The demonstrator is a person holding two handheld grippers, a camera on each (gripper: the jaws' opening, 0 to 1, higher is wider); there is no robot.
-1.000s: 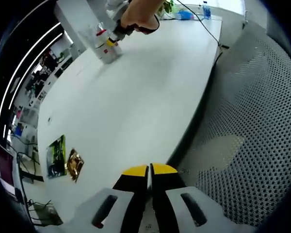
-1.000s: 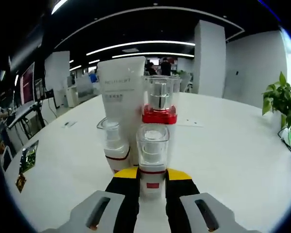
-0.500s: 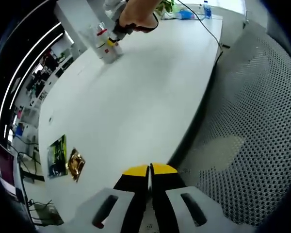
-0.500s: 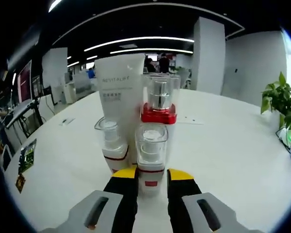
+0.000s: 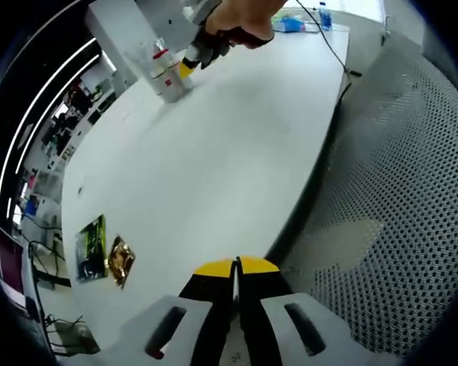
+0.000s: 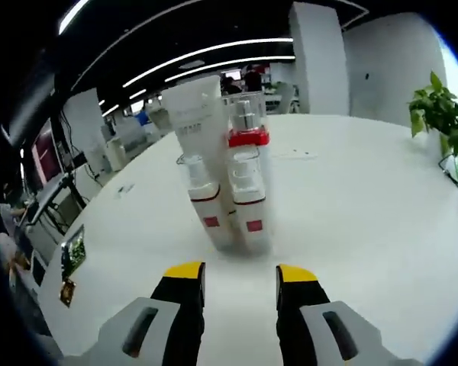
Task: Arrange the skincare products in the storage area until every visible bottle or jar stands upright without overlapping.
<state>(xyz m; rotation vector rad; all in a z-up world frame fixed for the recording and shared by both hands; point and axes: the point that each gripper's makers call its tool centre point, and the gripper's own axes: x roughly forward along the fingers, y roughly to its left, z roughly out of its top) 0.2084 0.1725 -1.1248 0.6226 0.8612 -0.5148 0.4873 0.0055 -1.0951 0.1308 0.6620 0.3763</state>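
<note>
Skincare products: four items clustered upright on the white surface point(image 6: 366, 229), at 12 o'clock from the right tool point(image 6: 240, 276).
- White tube point(image 6: 195, 114), rear left of the cluster, tallest.
- Red-collared bottle point(image 6: 246, 126), rear right, clear cap, touching the tube's side.
- Small bottle point(image 6: 201, 200), front left, clear cap, red label.
- Second small bottle point(image 6: 246, 206), front right, the same make, standing just beside the first.

Right tool: yellow-tipped jaws spread wide, holding nothing, apart from the cluster with bare surface between the tips and the front bottles.

Left tool point(image 5: 236, 268): yellow-tipped jaws pressed together, nothing between them, poised over the near edge of the surface.

Right gripper view adds: potted plant point(image 6: 445, 114) at 2 o'clock; green packet point(image 6: 73, 250) at 9 o'clock.

Left gripper view adds: a hand point(image 5: 243, 19) gripping the right tool at 12 o'clock, beside the distant cluster point(image 5: 165, 70); perforated chair back point(image 5: 412, 198) at 3 o'clock; green packet and gold wrapper point(image 5: 119, 259) at 8 o'clock; cable point(image 5: 328, 46) at 1 o'clock.
</note>
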